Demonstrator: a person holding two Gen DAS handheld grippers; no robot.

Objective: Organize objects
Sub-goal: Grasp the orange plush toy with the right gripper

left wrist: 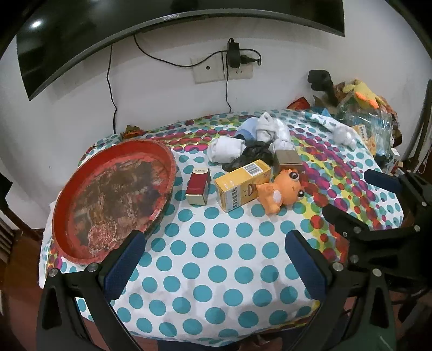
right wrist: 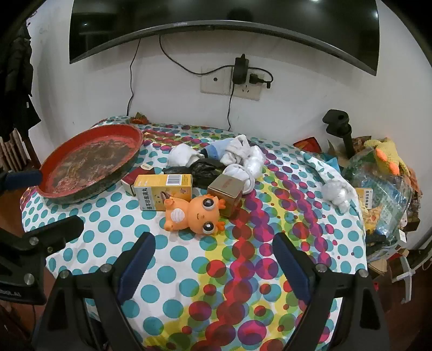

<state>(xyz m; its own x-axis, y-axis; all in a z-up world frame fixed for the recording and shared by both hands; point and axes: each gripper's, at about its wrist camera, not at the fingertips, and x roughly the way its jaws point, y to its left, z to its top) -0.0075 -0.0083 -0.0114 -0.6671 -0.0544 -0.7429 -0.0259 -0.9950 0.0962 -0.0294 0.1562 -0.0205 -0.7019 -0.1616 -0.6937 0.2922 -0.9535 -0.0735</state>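
A white wall (right wrist: 310, 113) carries a dark screen (right wrist: 216, 12) (cables hang) above a socket plate (right wrist: 216, 83).

R tongs (right wrist: 213, 259) open, empty | orange toy (right wrist: 193, 213) just ahead on tablecloth (right wrist: 162, 275)

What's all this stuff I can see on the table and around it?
tray: one, red, worn, table's left side
cigarette pack: one, red, beside tray
medicine box: one, yellow, centre
toy: one, orange, lying against the yellow box
small box: one, brown, behind toy
socks: several, white, piled at back
plastic bag: one, black, in pile
tablecloth: one, dotted
television: one, black, on wall
left gripper: open, empty
right gripper: open, empty
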